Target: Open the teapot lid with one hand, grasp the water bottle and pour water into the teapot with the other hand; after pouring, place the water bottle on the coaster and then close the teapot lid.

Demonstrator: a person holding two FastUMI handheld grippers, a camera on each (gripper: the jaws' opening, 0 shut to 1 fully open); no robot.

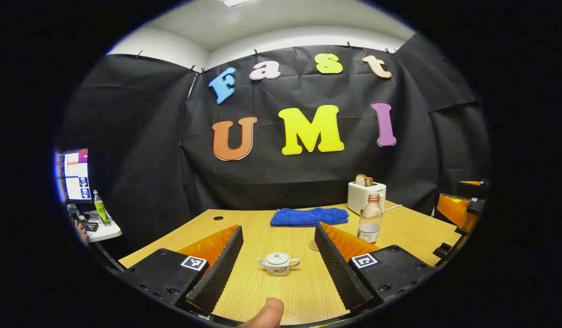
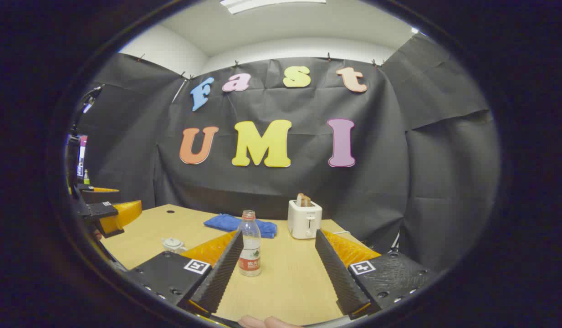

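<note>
Hand-held gripper on the left (image 1: 275,255) was held wide open above the bench (image 1: 244,291), nothing between its fingers, with a fingertip of the holding hand (image 1: 265,314) seen at the lower edge of the left gripper view. The teapot (image 1: 278,263) was framed between those fingers but well ahead of them, upright on the bench, its lid (image 1: 277,258) seated and its spout turned to the left. Just right of it and farther back, the coaster (image 1: 314,245) was partly hidden behind the right-hand finger, and the water bottle (image 1: 370,218) stood upright beyond that, capped and partly filled. A blue cloth (image 1: 309,216) and a toaster (image 1: 366,197) lay along the back of the bench.

The right hand-held gripper (image 2: 272,259) was likewise held fully open and empty, the bottle standing just beside its left finger rather than centred between the two.

The task was judged to be at its start, with the lid to be lifted first. For a clean lift, the left hand-held gripper would best be brought down over the lid's knob, centred and closed on the knob alone, then raised straight so that the pot is not dragged. The right hand-held gripper would need to be shifted leftward so that the bottle's body is centred before it is closed.
</note>
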